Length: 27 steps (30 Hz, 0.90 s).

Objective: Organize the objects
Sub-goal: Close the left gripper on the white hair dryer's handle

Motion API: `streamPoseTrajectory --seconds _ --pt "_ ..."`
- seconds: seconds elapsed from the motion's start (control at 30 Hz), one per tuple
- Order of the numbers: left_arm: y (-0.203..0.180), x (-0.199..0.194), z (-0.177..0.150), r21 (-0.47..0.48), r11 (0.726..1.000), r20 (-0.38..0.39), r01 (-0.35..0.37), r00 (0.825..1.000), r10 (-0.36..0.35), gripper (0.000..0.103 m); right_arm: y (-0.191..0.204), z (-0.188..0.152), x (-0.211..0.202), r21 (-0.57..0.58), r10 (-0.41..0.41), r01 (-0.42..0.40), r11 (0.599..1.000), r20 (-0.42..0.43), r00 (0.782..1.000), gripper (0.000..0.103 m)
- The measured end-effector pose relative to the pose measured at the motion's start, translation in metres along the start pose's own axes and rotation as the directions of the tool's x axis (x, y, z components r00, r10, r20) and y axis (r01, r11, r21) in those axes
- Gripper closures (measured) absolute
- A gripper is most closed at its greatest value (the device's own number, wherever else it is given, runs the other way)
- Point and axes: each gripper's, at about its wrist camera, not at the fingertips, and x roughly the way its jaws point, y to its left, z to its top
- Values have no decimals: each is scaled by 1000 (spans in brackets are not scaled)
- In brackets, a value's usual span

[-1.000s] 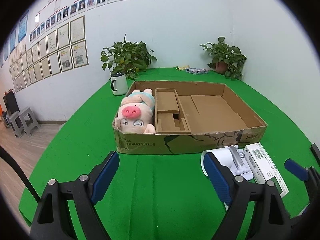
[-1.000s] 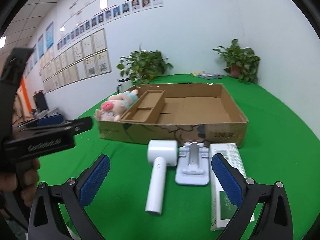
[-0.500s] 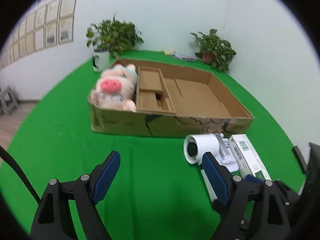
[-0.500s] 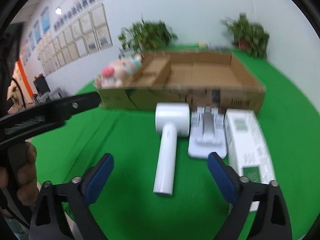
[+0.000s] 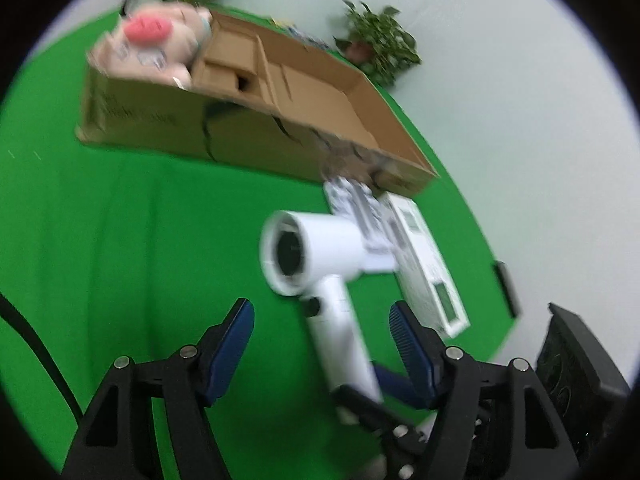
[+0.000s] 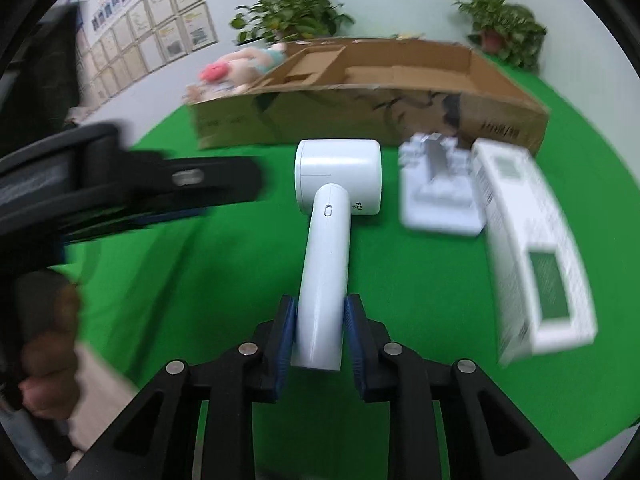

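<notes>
- desk (image 6: 224, 264): green cloth, carries everything.
- cardboard box (image 6: 360, 116): at 12 o'clock in the right wrist view, open top, big right bay bare. Plush pig (image 6: 240, 70) lies in its left end, at 11.
- carton (image 6: 536, 256): white and green, flat on the desk at 3 o'clock, just beside the white stand (image 6: 438, 196).
- hair dryer (image 6: 332, 208): white, lies on the desk in front of the box, head toward 12, handle running to 6.
- right tool (image 6: 320, 334): jaws have just been closing, blue pads now pressed on both sides of the dryer handle near its butt end.
- left tool (image 5: 320, 344): jaws have just been closing but stand wide apart, nothing gripped. In the left wrist view the dryer handle passes between the pads with a gap on each side.
- risk: grip sits far from the heavy head, so I judge the dryer could droop or twist on lift.
- risk: smooth round handle could slip out of the pads.
- risk: both tools crowd the same handle and could knock together.
- risk: a swinging head could clip the stand.
</notes>
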Motion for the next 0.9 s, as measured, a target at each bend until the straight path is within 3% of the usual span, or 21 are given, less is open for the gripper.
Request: streamPoseTrajectory --seconds 0.07,0.1,0.13,0.27,0.4,0.63,0.9 --pt "0 10 -6 -22 997 -49 72 996 -73 34 4 -8 -5 24 44 -44 999 -3 999 71" --pt "-1 14 -8 -29 996 -63 82 995 -84 37 5 -11 -7 33 54 -54 998 -1 999 58" --pt "-1 18 -9 -30 996 -78 85 993 -87 40 6 -11 -8 35 58 -58 998 11 998 52" --pt "2 29 -9 -54 996 -119 76 989 -83 45 4 -4 -10 17 28 -29 999 30 999 52" --pt "8 39 -10 -71 997 -149 34 988 -44 69 1 -1 0 25 5 -5 1000 4 1000 55" --pt "5 43 -16 -42 998 -151 52 987 -58 69 11 -4 11 -16 -8 8 1000 -11 1000 74" --pt "-17 33 -11 25 999 -98 28 995 -26 70 16 -5 4 -22 -35 36 999 33 999 77"
